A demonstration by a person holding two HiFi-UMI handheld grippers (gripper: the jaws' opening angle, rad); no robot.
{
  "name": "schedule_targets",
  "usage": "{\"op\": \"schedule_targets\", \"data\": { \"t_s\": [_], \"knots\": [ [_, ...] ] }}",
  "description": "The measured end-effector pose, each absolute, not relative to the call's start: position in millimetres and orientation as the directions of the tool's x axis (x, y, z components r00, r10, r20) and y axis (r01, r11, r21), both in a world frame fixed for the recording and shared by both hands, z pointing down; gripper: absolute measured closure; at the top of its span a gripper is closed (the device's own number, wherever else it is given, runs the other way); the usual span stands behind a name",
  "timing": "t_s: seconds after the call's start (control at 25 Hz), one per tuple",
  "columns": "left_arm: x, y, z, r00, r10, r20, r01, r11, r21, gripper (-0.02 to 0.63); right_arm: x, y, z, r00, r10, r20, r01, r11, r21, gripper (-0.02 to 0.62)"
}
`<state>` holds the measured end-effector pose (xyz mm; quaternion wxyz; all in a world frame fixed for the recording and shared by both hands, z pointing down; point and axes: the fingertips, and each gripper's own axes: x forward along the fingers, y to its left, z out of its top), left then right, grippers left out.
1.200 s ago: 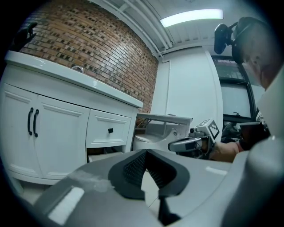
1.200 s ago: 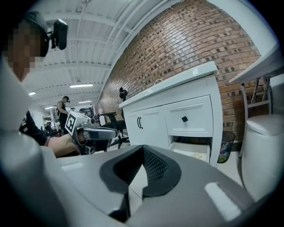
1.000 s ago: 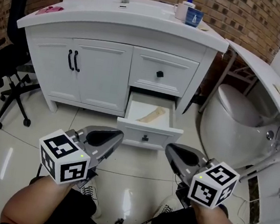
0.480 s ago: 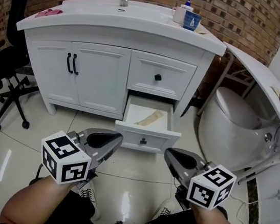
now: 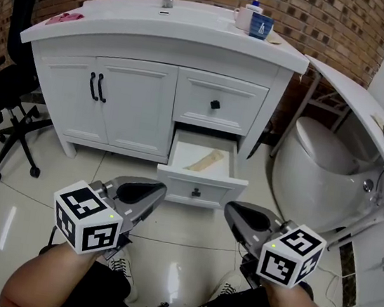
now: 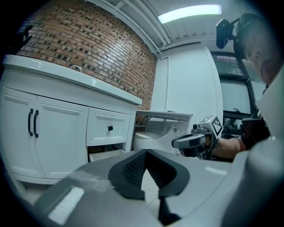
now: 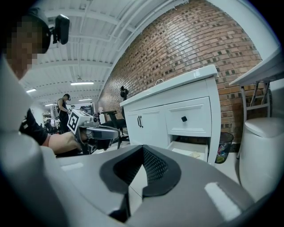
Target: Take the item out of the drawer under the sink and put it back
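Observation:
The lower drawer (image 5: 201, 186) of the white sink cabinet (image 5: 150, 101) stands pulled open. A flat tan item (image 5: 204, 161) lies inside it. My left gripper (image 5: 159, 192) and right gripper (image 5: 231, 209) hover side by side in front of the drawer, a short way back from its front, both shut and empty. In the left gripper view its jaws (image 6: 145, 154) meet at the tips, and the right gripper (image 6: 190, 141) shows beyond them. From the right gripper view, the closed jaws (image 7: 142, 150) point toward the open drawer (image 7: 191, 150).
A black office chair (image 5: 6, 88) stands left of the cabinet. A white toilet (image 5: 321, 167) and a tilted white panel (image 5: 368, 114) are at the right. Cups and a soap bottle (image 5: 255, 20) sit on the counter, a pink cloth (image 5: 63, 18) at its left. A bin (image 7: 224, 153) is beside the cabinet.
Both grippers hold their places and stay shut. The cabinet has slid slightly in the head view as the camera shifted.

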<state>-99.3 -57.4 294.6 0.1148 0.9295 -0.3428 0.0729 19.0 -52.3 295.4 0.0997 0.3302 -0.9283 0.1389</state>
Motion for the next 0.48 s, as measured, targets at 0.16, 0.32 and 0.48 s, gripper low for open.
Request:
{"op": "schedule_targets", "data": {
  "t_s": [0.16,0.32,0.48],
  "knots": [
    [-99.6,-57.7,293.2,0.754,-0.622,0.210,-0.655,-0.738,0.163,0.600,16.9,-51.3,296.1,-0.763,-0.582,0.281,-0.639,0.745,-0.190,0.593],
    [-96.7,-57.7,294.0,0.758,-0.617,0.213,-0.650,-0.743,0.160,0.600,16.9,-51.8,297.4,-0.765,-0.579,0.281,-0.636,0.748,-0.191,0.592],
    [-95.7,-57.6,294.5,0.760,-0.613,0.215,-0.647,-0.746,0.160,0.600,17.2,-51.4,297.0,-0.763,-0.580,0.286,-0.638,0.747,-0.187,0.594]
  ]
}}
